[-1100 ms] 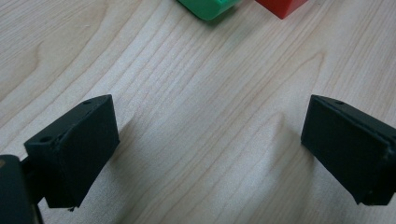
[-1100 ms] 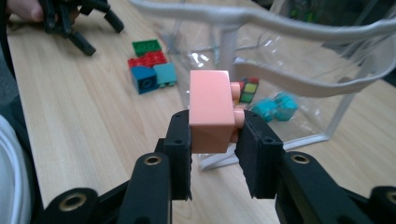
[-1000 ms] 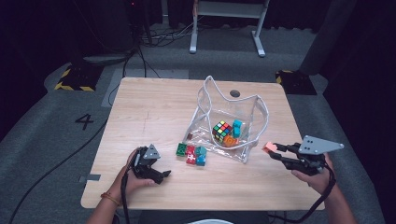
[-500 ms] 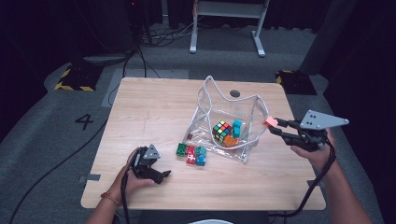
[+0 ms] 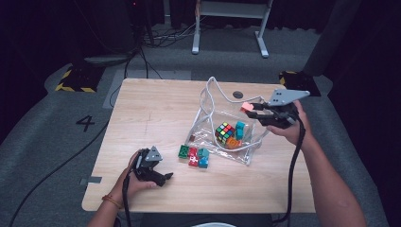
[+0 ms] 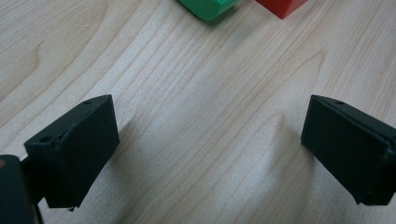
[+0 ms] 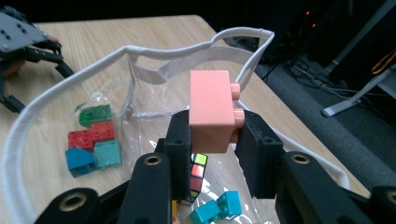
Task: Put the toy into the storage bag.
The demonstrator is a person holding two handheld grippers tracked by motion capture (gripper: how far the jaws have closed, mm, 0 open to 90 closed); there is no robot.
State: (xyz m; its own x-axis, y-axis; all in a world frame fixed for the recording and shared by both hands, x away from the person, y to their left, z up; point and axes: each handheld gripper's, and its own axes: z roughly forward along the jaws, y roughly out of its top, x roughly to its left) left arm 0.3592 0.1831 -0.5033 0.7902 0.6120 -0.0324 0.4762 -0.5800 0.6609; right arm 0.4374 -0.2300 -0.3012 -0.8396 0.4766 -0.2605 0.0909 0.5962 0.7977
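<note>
Hazard 1: we risk dropping the pink block (image 7: 210, 109) outside the clear bag (image 5: 210, 124). The right gripper (image 7: 211, 135) pinches only the block's lower part, with most of it standing proud above the pads. A knock against the white rim (image 7: 154, 49) could lever the block out of the grip.

Hazard 2: the bag is soft and nothing braces it. If we push the block or a jaw against the rim, we judge that the mouth may fold shut or the bag may slide toward the table's (image 5: 156, 109) far edge. The left gripper (image 5: 158, 177) rests near the table's near-left corner, jaws spread with nothing between them over bare wood (image 6: 205, 140), so it cannot steady the bag from there.

Hazard 3: if we let go too high, the block may bounce off the puzzle cube (image 5: 225, 133) inside the bag and tip out.

Position: the pink block (image 5: 246, 107) sits clamped between the right gripper's pads, studs facing sideways. In the high view it hangs above the bag, toward the table's right edge. In the right gripper view the bag's mouth opens just beyond and below the block. Loose green, red and blue blocks (image 5: 194, 156) lie just beside the bag, toward the table's near edge.
</note>
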